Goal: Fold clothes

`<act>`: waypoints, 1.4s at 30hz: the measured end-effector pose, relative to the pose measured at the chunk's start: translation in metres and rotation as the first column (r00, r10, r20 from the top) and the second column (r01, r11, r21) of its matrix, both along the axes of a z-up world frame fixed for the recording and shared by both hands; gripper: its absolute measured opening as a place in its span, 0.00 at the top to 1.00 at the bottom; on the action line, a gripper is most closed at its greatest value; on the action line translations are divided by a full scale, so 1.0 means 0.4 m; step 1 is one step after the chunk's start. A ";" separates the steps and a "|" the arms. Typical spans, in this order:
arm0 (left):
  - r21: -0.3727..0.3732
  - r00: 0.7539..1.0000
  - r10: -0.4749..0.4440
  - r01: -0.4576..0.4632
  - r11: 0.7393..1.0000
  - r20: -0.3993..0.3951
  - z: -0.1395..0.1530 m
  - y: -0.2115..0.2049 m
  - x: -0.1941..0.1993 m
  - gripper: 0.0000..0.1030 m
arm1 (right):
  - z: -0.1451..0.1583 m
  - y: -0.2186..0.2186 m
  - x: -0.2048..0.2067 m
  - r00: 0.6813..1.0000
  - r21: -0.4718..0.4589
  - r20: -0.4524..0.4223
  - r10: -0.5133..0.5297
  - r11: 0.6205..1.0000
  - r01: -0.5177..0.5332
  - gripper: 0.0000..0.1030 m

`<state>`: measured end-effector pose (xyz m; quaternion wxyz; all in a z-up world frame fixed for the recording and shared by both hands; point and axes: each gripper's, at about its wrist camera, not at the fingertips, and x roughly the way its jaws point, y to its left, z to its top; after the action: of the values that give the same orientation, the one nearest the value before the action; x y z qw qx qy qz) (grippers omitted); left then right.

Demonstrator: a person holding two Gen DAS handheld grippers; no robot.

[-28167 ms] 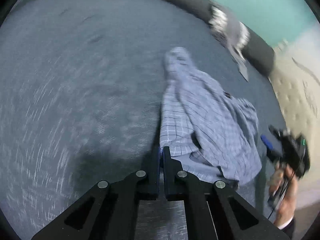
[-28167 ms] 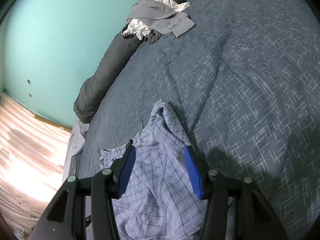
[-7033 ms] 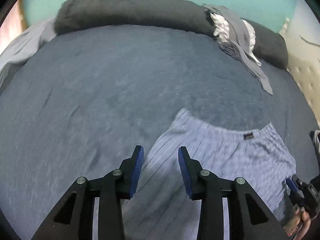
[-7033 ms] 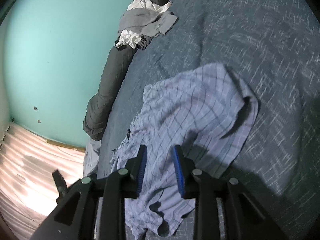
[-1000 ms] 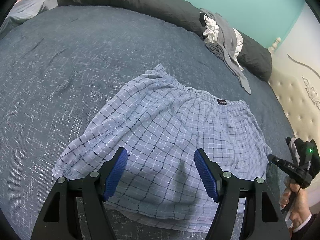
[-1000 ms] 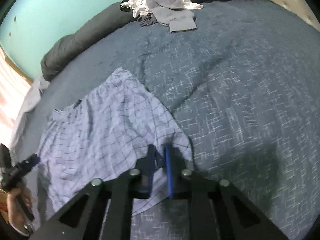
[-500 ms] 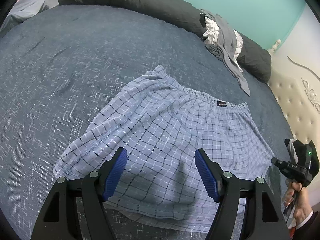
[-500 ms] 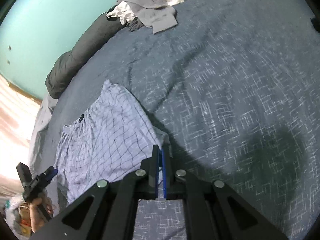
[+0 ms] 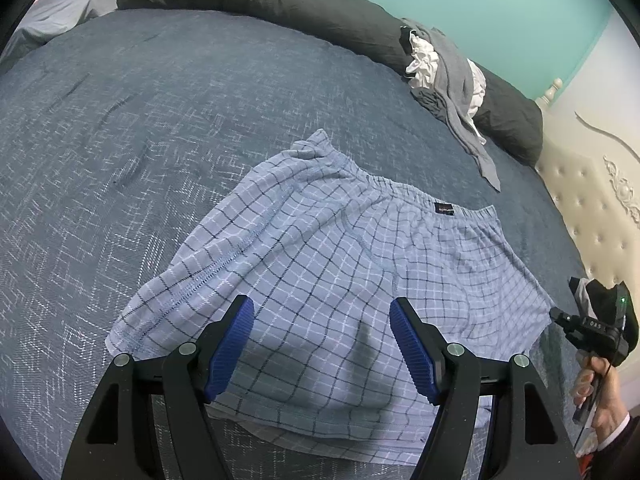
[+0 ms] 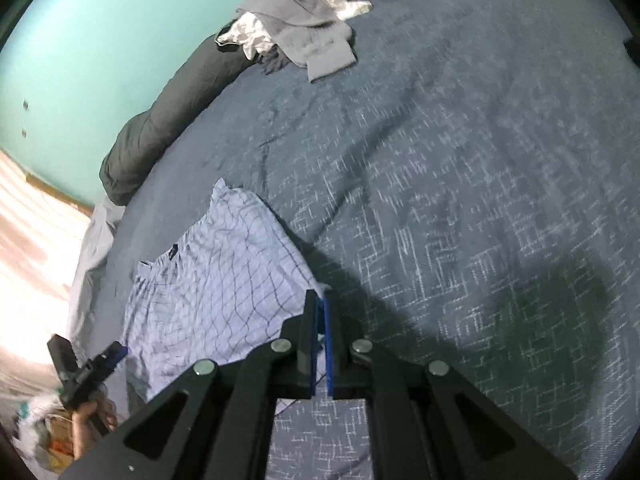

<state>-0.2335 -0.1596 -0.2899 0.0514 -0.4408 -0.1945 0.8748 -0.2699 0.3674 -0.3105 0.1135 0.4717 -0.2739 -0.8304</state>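
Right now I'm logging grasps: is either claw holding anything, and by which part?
The right claw is shut on the checked shorts, pinching a corner of one leg hem. The left claw is open, holding nothing.

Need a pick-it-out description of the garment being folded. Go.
On the dark blue bed cover, below the long dark grey bolster by the teal wall, lie the shorts, spread flat. They are pale blue with a dark check and a small black waistband label, unlike the plain grey and white clothes pile on the bolster.
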 end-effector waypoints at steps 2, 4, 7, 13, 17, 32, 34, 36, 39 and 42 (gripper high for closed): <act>0.001 1.000 0.004 -0.004 1.000 0.000 0.000 -0.004 0.001 0.28 | -0.004 0.013 -0.001 1.000 -0.027 0.007 -0.010 1.000 0.010 0.98; 0.001 1.000 0.007 -0.007 1.000 0.000 0.001 -0.007 0.001 0.28 | -0.005 0.024 0.001 1.000 -0.053 0.007 -0.029 0.998 0.029 0.98; 0.003 1.000 0.012 -0.012 1.000 0.000 0.001 -0.013 -0.001 0.28 | 0.002 0.029 0.005 0.999 -0.079 0.002 -0.042 0.996 0.042 0.98; 0.000 1.000 0.001 -0.001 1.000 0.001 0.001 -0.002 -0.001 0.28 | -0.002 0.046 0.023 0.994 -0.057 0.027 -0.104 0.993 0.106 0.91; 0.001 1.000 0.002 -0.002 1.000 0.003 -0.001 -0.001 0.000 0.28 | -0.006 0.061 0.055 0.990 -0.024 0.023 -0.142 0.989 0.143 0.71; -0.007 1.000 0.018 -0.018 1.000 -0.002 0.005 -0.014 0.002 0.28 | 0.008 0.006 0.055 0.991 0.121 0.020 -0.129 0.985 0.126 0.62; -0.008 0.999 0.032 -0.032 0.999 0.000 0.006 -0.027 0.002 0.28 | -0.008 0.017 0.044 0.988 0.094 0.033 -0.152 0.984 0.149 0.62; -0.010 0.999 0.047 -0.047 0.999 0.002 0.006 -0.041 0.002 0.28 | -0.021 0.021 0.044 0.986 0.054 0.031 -0.165 0.985 0.163 0.64; -0.011 0.998 0.067 -0.067 0.998 0.007 0.004 -0.056 0.002 0.28 | -0.030 0.034 0.052 0.983 0.013 0.026 -0.184 0.983 0.184 0.98; -0.011 0.997 0.075 -0.075 0.997 0.013 0.001 -0.067 0.000 0.28 | -0.036 0.051 0.071 0.978 -0.018 0.032 -0.207 0.978 0.208 0.99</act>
<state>-0.2336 -0.1865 -0.2893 0.0151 -0.4392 -0.2066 0.8742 -0.2416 0.3879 -0.3249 0.0272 0.4515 -0.3322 -0.8277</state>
